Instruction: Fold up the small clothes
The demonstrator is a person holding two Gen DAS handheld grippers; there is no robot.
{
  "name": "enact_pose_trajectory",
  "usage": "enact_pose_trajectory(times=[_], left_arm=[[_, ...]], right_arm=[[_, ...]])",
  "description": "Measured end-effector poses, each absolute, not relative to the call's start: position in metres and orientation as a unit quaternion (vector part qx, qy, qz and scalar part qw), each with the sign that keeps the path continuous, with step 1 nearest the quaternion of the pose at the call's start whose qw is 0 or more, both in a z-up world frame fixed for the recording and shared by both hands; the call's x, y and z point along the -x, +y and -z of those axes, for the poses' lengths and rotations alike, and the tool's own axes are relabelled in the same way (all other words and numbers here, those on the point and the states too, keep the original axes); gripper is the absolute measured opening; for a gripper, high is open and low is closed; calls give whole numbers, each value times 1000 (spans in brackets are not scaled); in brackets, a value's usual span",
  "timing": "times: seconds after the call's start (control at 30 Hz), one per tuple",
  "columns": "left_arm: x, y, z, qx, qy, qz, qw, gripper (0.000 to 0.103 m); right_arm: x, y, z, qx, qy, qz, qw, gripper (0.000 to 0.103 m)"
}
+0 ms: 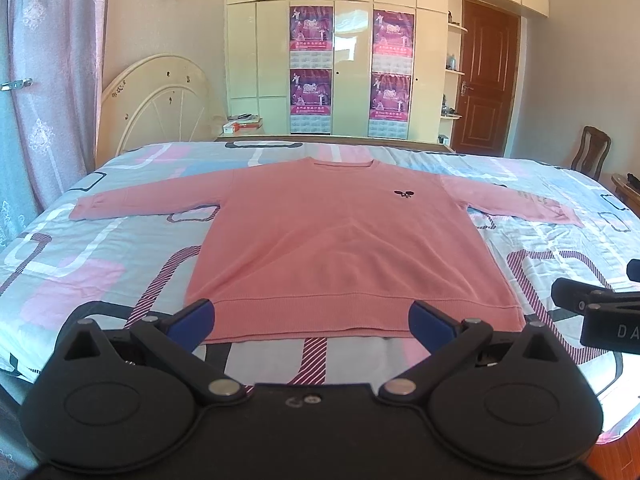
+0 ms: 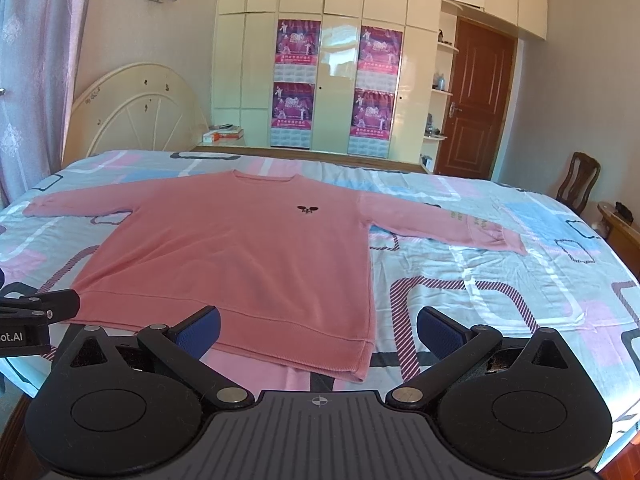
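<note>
A pink long-sleeved sweater [image 1: 340,240] lies flat on the bed, face up, both sleeves spread out, a small dark emblem on its chest. It also shows in the right wrist view [image 2: 240,256]. My left gripper [image 1: 312,320] is open and empty, hovering just above the hem near the bed's front edge. My right gripper [image 2: 318,332] is open and empty, above the hem's right corner. The right gripper's body shows at the right edge of the left wrist view [image 1: 600,308].
The bed [image 1: 100,264] has a patterned pink, blue and grey cover. A cream headboard [image 1: 156,100] stands at the back left, wardrobes [image 1: 352,48] behind, a brown door [image 1: 486,80] and a wooden chair [image 1: 592,152] at the right. A curtain [image 1: 52,72] hangs at the left.
</note>
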State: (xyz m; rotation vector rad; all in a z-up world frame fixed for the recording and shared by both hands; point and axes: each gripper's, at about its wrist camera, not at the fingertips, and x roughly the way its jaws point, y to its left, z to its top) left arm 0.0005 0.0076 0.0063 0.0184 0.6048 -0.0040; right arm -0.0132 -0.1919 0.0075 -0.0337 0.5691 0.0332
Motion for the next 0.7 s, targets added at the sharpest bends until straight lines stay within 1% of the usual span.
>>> enact_pose_trajectory(times=[0.7], left_arm=[[-3, 8, -5, -10, 295, 3, 955, 103]], right_arm=[[13, -193, -5, 17, 279, -16, 960, 103]])
